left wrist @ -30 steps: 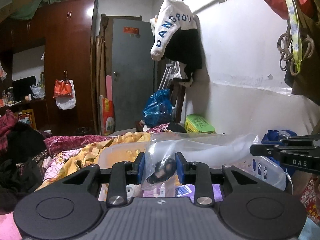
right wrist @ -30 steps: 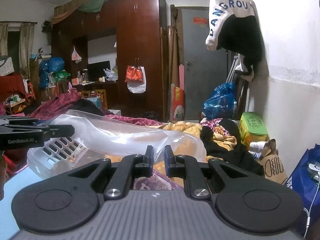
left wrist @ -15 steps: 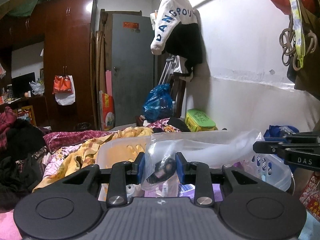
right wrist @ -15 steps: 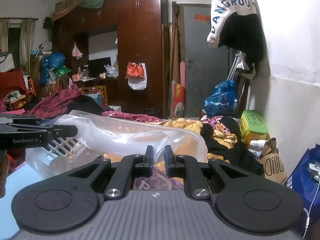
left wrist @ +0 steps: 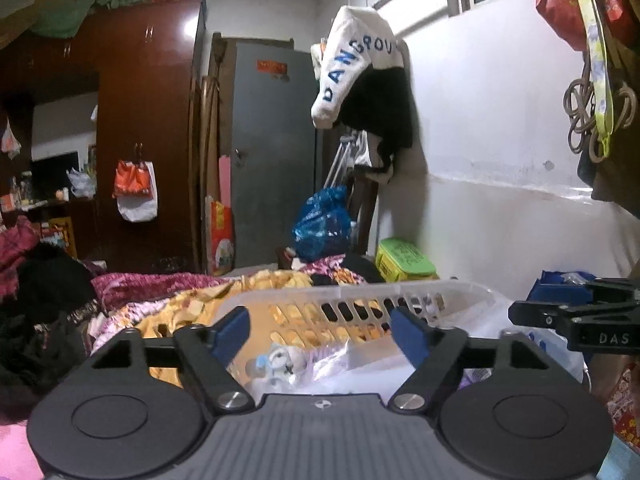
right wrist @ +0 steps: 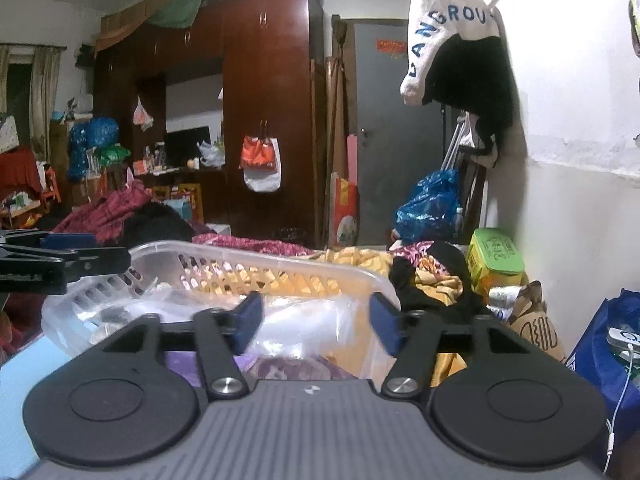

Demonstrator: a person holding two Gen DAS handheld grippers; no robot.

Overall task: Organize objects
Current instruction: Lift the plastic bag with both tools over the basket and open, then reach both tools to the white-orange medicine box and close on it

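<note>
Left wrist view: the left tongs (left wrist: pixel 320 330) stand wide apart with nothing between their blue pads. Just beyond and below them sits a translucent white plastic basket (left wrist: pixel 360 294) with slotted walls, its long rim running across the frame past the fingertips. Inside the basket, under the gap between the tongs, lies a clear plastic bag (left wrist: pixel 340 364) with small items showing through it; what they are is too blurred to tell. The other tongs enter from the right edge, at about the height of the basket's rim.

Right wrist view: the right tongs (right wrist: pixel 316 322) are also spread wide and hold nothing. The same basket (right wrist: pixel 248 254) lies directly ahead of them and to the left, and the crumpled clear bag (right wrist: pixel 316 320) rests inside it, seen through the gap between the pads. The left tongs (right wrist: pixel 108 258) reach in from the left edge, close over the basket's near corner.

Behind the basket is a bed heaped with yellow and pink bedding (right wrist: pixel 360 258). A green box (right wrist: pixel 496 256) sits against the white wall to the right.
</note>
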